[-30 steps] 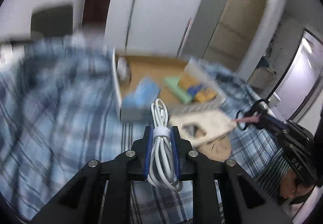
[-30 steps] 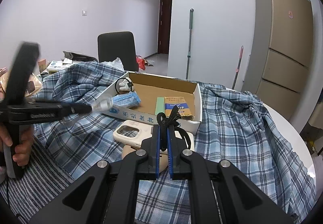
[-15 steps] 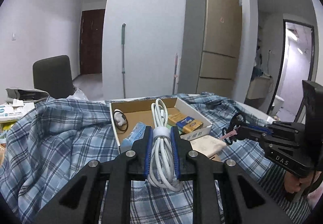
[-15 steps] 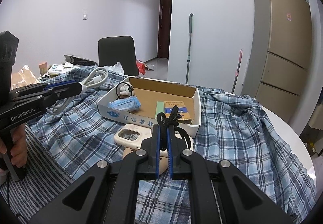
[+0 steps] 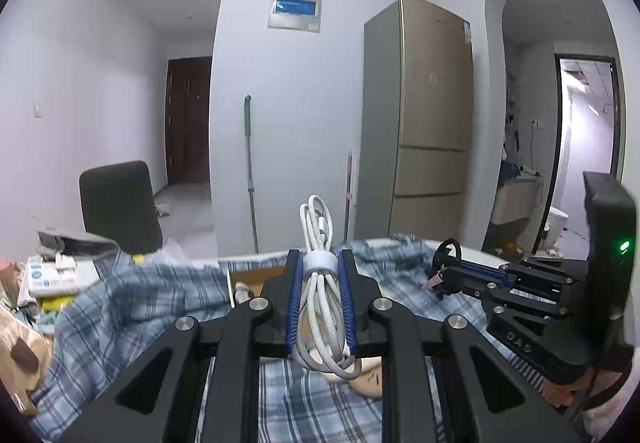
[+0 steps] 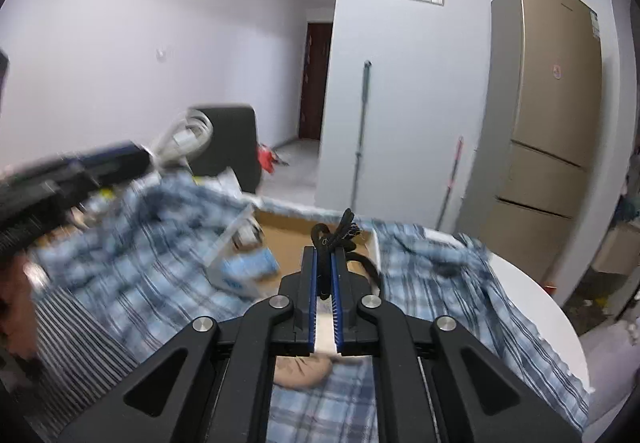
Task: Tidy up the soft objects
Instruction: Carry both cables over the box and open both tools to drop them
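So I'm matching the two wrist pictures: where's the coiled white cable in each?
Left wrist: white cable low centre, clamped in the left gripper.
Right wrist: blurred at upper left, ahead of the dark chair.
Shared landmark: the gold fridge.

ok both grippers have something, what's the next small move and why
Probably carry the white cable forward and down over the open cardboard box. The left gripper is shut on the bundled cable, and the right gripper is shut on a black cord, both held up above the plaid cloth. The box sits just ahead, so it looks like the place to drop them.
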The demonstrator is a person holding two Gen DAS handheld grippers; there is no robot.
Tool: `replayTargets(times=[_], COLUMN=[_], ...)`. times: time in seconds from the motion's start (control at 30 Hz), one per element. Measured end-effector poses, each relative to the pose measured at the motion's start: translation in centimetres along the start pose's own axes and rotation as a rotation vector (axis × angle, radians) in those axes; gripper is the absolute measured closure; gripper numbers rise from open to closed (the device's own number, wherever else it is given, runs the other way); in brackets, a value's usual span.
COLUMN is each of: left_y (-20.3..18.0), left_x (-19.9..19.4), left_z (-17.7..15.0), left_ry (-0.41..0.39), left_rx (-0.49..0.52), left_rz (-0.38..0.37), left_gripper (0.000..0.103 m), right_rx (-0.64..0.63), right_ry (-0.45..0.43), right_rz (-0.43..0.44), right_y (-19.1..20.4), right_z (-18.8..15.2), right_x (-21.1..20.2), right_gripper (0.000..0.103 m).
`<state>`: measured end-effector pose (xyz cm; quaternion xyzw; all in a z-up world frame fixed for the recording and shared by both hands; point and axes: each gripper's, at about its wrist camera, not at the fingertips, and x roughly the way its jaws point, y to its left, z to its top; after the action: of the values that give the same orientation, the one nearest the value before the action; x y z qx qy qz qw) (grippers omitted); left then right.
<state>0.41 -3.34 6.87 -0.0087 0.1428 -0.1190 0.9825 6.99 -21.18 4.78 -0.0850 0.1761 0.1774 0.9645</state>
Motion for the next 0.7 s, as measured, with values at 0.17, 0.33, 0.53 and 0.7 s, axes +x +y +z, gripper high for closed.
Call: replayTargets(times=[0.17, 0.33, 0.53, 0.7], left_y=[-0.4, -0.7, 1.1, 2.8], left_x=[0.0, 2.2, 5.6, 9.3], left_z=[3.5, 7.0, 10.0, 9.5], left_ry=[-0.064, -0.113, -0.132, -0.08], left_rx=[0.003, 0.001, -0.063, -0.076], left_rz=[0.022, 0.07, 0.085, 0.102], left_gripper=[0.084, 0.084, 0.084, 0.084], right_rx=[-0.022, 0.07, 0.083, 0.109], right_ry=[-0.077, -0.121, -0.126, -0.036], right_rz=[-0.079, -0.104, -0.082, -0.024], right_y=[0.4, -1.4, -2.1, -2.2], right_z=[5.2, 10.4, 11.8, 9.4], right_x=[-0.2, 1.6, 5.8, 10.6], right_gripper=[0.097, 0.097, 0.097, 0.097])
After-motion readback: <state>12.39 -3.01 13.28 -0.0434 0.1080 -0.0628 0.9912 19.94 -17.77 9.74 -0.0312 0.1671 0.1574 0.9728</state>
